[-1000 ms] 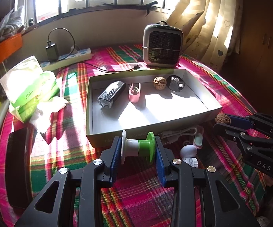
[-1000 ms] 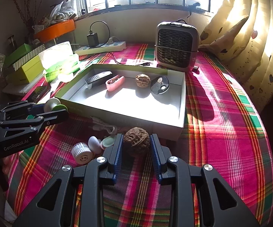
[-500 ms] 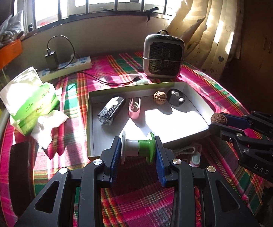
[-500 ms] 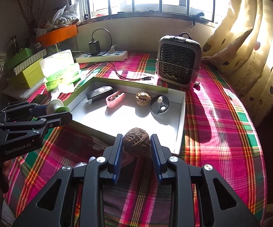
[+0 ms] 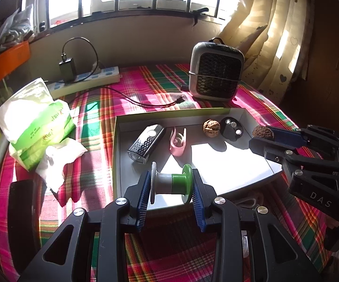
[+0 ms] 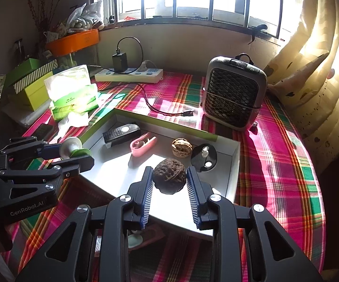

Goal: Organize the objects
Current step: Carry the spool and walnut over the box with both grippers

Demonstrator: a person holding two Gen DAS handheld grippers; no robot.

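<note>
Spool (image 5: 171,184), white at one flange and green at the other, sits clamped in my left gripper (image 5: 171,188), its long axis running left to right straight across between the two blue pads, which press on its flanges. I hold it in the air above the near edge of the shallow grey tray (image 5: 240,174). From the right wrist view the same spool (image 6: 73,149) hangs over the tray's left corner.

Going left to right across the scene: a green tissue pack (image 5: 35,127) lies on the plaid tablecloth (image 5: 94,164) left of the tray. Inside the tray, along its far side, I see a black bike light (image 5: 146,143) lying with its lens toward the near left, then a pink clip (image 5: 178,139), a loose walnut (image 5: 211,125), and a black round disc (image 5: 232,128) with silver dots. Behind the tray stands a small grey heater (image 5: 216,75), and to its left, by the wall, a white power strip (image 5: 87,80).

My right gripper (image 6: 168,181) is closed on a second, darker walnut (image 6: 169,175), pads touching its left and right sides, held over the near part of the tray floor (image 6: 122,171), just near of the disc (image 6: 203,157).
</note>
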